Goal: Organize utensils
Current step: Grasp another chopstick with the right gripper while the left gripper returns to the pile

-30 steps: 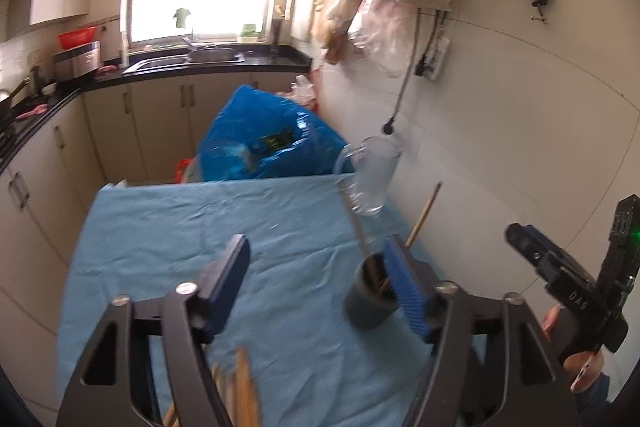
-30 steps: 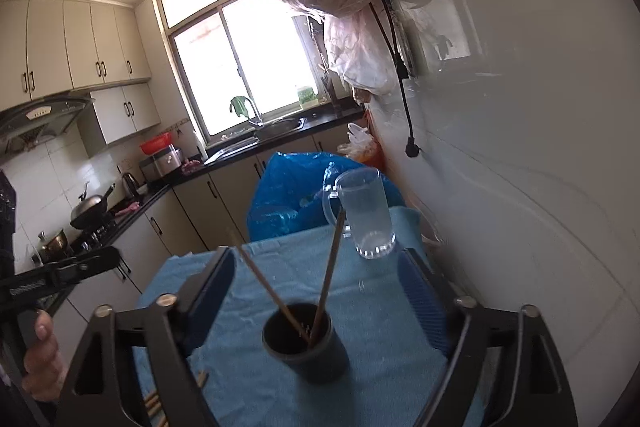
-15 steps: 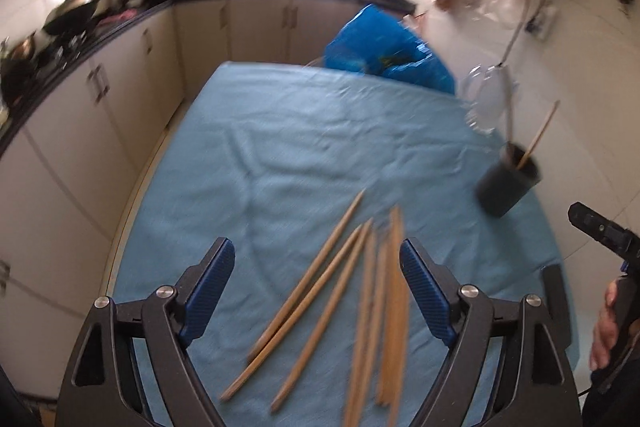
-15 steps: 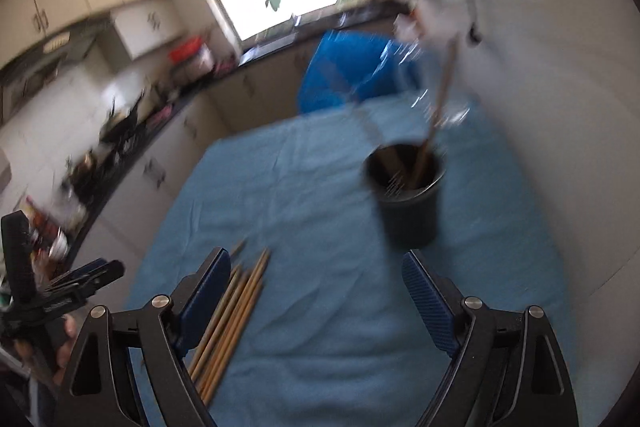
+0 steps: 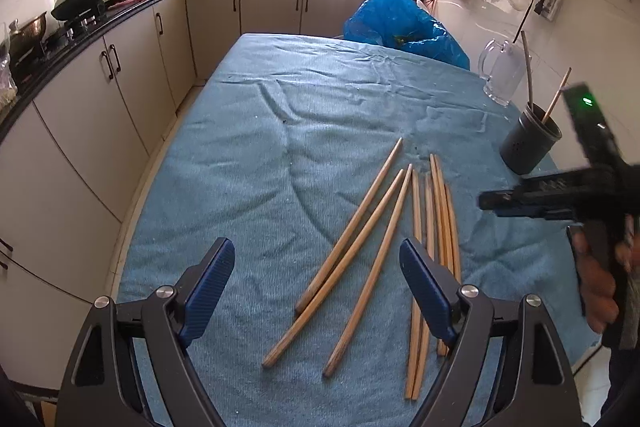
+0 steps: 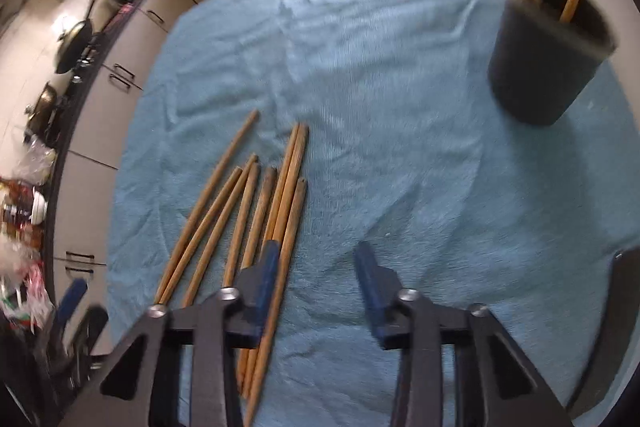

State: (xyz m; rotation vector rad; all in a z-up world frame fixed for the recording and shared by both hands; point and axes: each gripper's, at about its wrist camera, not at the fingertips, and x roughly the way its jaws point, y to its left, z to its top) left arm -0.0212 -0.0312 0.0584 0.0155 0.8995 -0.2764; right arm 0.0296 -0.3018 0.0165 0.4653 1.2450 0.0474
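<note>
Wooden chopsticks (image 5: pixel 400 251) lie loose near tabletop's front edge; our left gripper (image 5: pixel 316 291) wide, empty; right gripper (image 6: pixel 316 287) just narrowed, nothing gripped, for holder (image 6: pixel 548 55).

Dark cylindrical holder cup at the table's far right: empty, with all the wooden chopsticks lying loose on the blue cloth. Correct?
Not empty. The dark cylindrical holder cup already has two sticks standing in it, clear in the left wrist view. The remaining wooden chopsticks do lie loose on the blue cloth.

Glass mug (image 5: pixel 502 75) nr blue bag (image 5: pixel 400 27)
</note>
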